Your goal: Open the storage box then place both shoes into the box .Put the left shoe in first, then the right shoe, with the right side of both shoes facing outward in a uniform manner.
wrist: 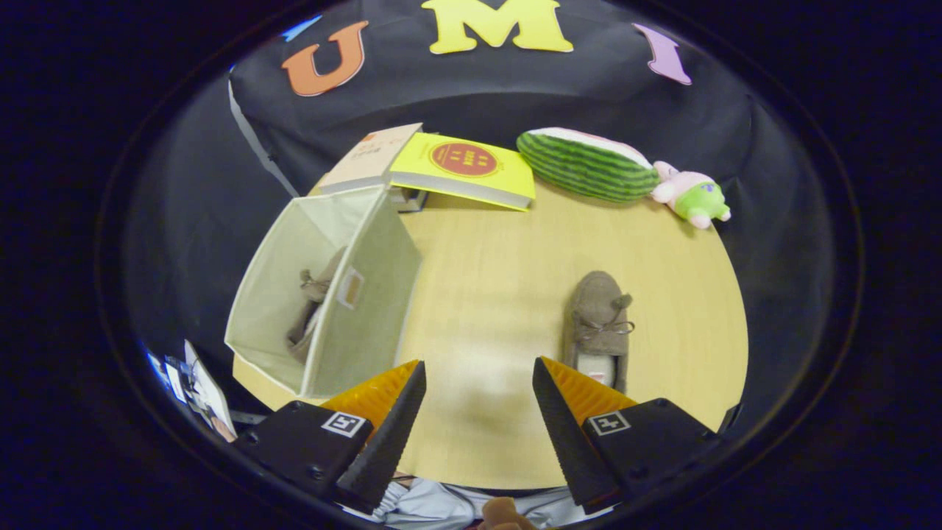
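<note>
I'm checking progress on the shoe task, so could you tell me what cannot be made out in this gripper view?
- Shoe in box: the box wall hides most of it, so which way it faces is unclear.
- Shoe on table: its heel is hidden behind a finger of the open gripper.
- Item under the books: mostly covered.
- Small items beside the box's near corner: too small and warped to identify.

You face a pale wood bench (pixel 493 294) with a soft glare at its middle. A black cloth wall (pixel 589 103) curves behind it from 9 to 3 o'clock. At 12 o'clock books (pixel 441 165) lie on the bench; at 1 o'clock, plush toys (pixel 625 177).
</note>
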The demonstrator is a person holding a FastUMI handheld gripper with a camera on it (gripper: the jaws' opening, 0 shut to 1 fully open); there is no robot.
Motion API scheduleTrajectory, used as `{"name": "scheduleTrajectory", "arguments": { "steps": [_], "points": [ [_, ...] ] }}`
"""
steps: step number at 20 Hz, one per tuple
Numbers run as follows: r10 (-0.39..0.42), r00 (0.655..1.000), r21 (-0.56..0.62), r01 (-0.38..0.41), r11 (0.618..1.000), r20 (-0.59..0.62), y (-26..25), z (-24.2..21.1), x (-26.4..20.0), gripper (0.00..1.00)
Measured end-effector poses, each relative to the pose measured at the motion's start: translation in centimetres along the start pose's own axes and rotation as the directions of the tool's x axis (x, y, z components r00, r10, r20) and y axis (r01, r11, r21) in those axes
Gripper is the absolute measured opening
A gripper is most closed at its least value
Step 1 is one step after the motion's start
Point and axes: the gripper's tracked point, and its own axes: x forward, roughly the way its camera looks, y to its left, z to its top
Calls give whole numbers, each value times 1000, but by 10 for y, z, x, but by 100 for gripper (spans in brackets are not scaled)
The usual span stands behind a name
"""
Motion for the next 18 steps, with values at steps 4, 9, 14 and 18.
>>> {"name": "scheduleTrajectory", "arguments": {
  "steps": [4, 9, 14, 18],
  "points": [
    [-126, 992, 49, 127, 991, -23, -71, -6, 20, 94],
    [-165, 982, 62, 171, 983, -91, -123, -26, 51, 94],
    [-252, 960, 65, 261, 963, -125, -174, -33, 77, 91],
    [-119, 979, 92, 135, 987, -163, -159, -44, 99, 67]
  ]
}}
